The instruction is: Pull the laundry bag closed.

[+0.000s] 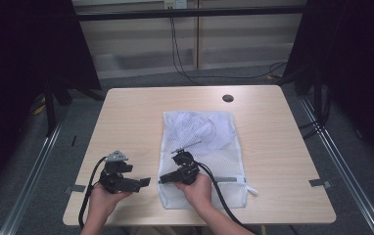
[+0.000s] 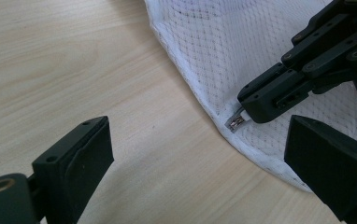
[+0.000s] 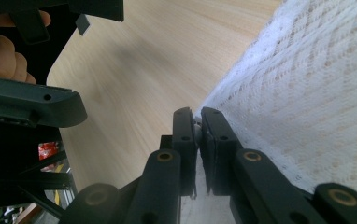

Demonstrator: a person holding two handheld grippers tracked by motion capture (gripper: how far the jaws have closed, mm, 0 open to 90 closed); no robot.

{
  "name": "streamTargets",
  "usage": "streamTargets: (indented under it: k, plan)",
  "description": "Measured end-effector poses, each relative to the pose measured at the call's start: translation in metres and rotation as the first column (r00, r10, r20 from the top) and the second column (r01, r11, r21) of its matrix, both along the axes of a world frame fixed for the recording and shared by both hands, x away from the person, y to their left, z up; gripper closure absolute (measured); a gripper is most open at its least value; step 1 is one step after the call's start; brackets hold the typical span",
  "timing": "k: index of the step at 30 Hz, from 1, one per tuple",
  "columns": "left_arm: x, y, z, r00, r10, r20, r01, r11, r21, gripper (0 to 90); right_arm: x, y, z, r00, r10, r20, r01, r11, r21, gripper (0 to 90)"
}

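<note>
Now: right gripper clamped on zipper pull at the near-left corner of the mesh laundry bag.
Left gripper wide open, holding nothing, just beside that corner and pointed at it. Bag lies flat on the counter, stretching away ahead of the right gripper.

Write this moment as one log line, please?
right claw: shut on zipper pull at mesh bag corner | left claw: open, beside bag, holding nothing | table: bag lies flat
</note>
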State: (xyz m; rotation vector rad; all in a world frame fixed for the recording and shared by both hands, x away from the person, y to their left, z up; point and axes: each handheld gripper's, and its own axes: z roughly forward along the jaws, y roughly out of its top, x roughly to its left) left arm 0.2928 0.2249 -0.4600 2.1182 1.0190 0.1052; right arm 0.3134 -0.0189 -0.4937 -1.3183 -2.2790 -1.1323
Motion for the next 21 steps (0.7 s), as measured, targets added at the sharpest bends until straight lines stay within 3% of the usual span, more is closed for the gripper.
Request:
streamTargets:
  k: [18,21]
  plan:
    - [0.0004,0.0002,0.0001,1.0000,-0.003,-0.002,0.003,1.0000,0.003,7.8,0.0024,0.0070,-0.0062,0.9994,0.002,-0.034,-0.002,1.000,-0.001,83.3]
    - [0.0005,0.0007,0.0001,1.0000,0.001,-0.005,-0.001,1.0000,-0.003,7.7,0.0025,0.0076,-0.0063,0.9997,-0.003,-0.026,0.003,1.000,-0.010,86.3]
